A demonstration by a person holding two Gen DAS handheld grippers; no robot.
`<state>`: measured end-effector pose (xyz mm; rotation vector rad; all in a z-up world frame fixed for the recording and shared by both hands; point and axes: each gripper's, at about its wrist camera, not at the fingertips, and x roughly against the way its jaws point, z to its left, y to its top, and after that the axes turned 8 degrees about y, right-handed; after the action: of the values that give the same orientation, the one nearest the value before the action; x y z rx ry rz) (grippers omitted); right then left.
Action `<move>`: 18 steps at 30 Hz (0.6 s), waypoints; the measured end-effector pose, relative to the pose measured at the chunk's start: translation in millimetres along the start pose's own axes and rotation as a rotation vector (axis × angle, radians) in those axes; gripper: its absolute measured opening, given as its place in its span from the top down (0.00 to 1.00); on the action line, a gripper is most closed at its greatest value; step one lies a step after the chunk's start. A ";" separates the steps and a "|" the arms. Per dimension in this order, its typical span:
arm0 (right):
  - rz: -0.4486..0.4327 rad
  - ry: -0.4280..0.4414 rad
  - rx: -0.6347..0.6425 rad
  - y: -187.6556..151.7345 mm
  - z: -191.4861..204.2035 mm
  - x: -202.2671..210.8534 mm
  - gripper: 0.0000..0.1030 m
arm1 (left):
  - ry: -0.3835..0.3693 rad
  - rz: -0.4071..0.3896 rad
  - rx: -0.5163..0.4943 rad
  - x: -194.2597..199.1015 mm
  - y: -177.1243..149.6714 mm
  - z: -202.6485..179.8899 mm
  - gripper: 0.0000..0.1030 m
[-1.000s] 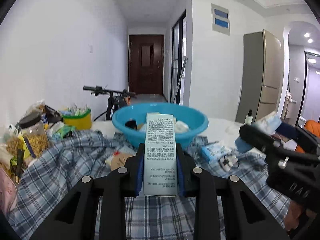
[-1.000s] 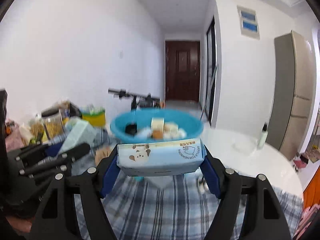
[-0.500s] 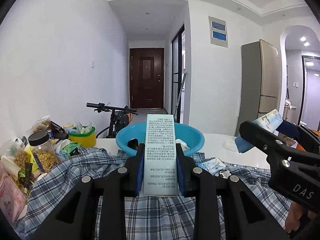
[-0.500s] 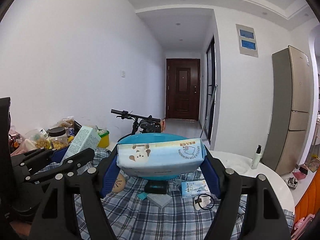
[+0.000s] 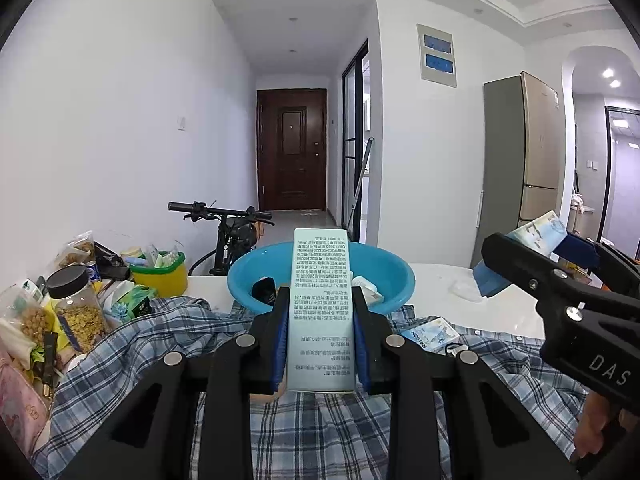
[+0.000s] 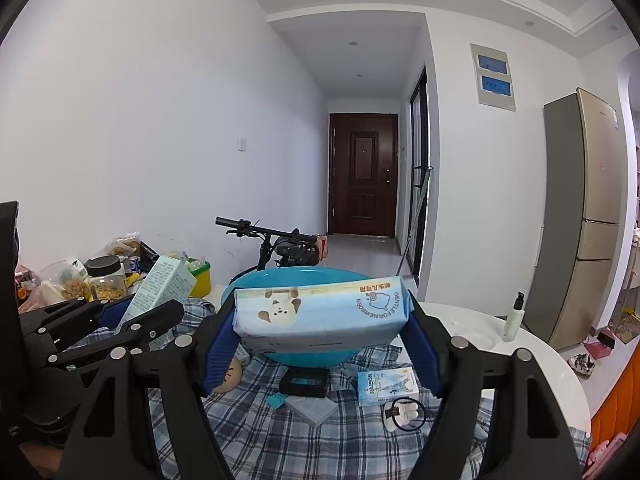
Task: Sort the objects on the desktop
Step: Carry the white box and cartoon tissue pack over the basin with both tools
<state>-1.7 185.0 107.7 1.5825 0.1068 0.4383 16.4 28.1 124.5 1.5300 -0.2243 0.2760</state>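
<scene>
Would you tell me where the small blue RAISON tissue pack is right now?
In the right wrist view the RAISON tissue pack lies on the plaid cloth, lower right of centre, just in front of the blue basin and beside a black hair tie.

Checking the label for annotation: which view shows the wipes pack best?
The right wrist view: the wipes pack fills the right gripper, its printed face fully visible. The left wrist view shows only one end of it from the side.

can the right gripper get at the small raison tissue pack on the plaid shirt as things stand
Probably not yet. The right gripper is already shut on a wide wipes pack, so its jaws are full. The small Raison pack lies uncovered on the plaid shirt just below.
</scene>
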 end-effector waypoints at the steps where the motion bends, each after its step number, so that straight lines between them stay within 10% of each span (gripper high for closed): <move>1: 0.002 0.000 0.002 0.5 -0.5 -3.7 0.30 | 0.000 0.002 0.000 -4.6 1.6 0.2 0.72; 18: 0.060 -0.013 -0.027 27.0 -38.2 -84.3 0.30 | -0.007 0.027 -0.008 -92.1 45.1 2.0 0.72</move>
<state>-97.5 191.0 116.3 1.5651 0.0437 0.4744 -85.1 23.7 138.4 1.5207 -0.2514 0.2909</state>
